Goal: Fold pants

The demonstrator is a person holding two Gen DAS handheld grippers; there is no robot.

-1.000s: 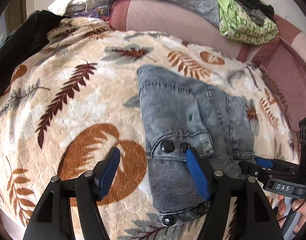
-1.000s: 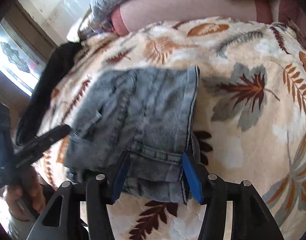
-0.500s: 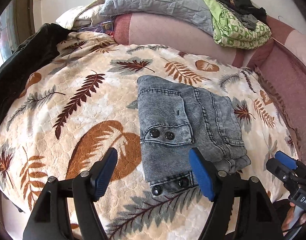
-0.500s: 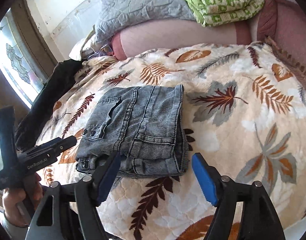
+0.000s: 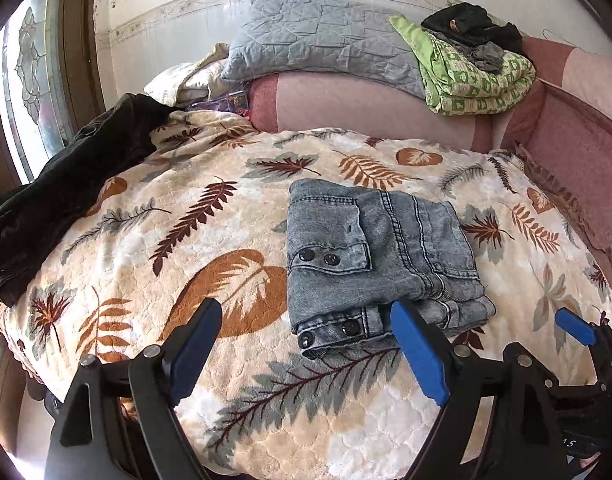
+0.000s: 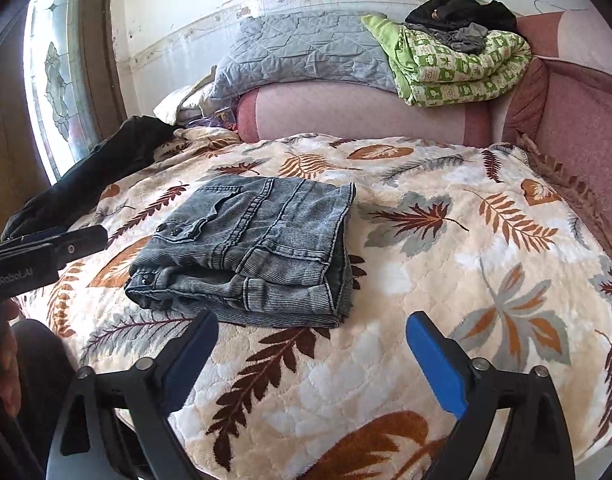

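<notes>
The grey denim pants (image 5: 378, 256) lie folded into a compact rectangle on the leaf-patterned blanket (image 5: 185, 240), snap buttons showing on the near edge. They also show in the right wrist view (image 6: 249, 248). My left gripper (image 5: 306, 340) is open and empty, held back from the near edge of the pants. My right gripper (image 6: 310, 348) is open and empty, also back from the pants and not touching them. The right gripper shows at the lower right of the left wrist view (image 5: 578, 332), and the left gripper at the left of the right wrist view (image 6: 45, 248).
A black garment (image 5: 65, 184) lies at the blanket's left edge. A grey quilted pillow (image 5: 326, 48) and a folded green blanket (image 5: 474, 76) with dark clothes on top rest on the pink sofa back (image 5: 366, 108). A window (image 5: 29, 72) is on the left.
Both grippers have let go of the pants, opened wide and pulled back and up from them. The folded pants stay in place on the blanket.
</notes>
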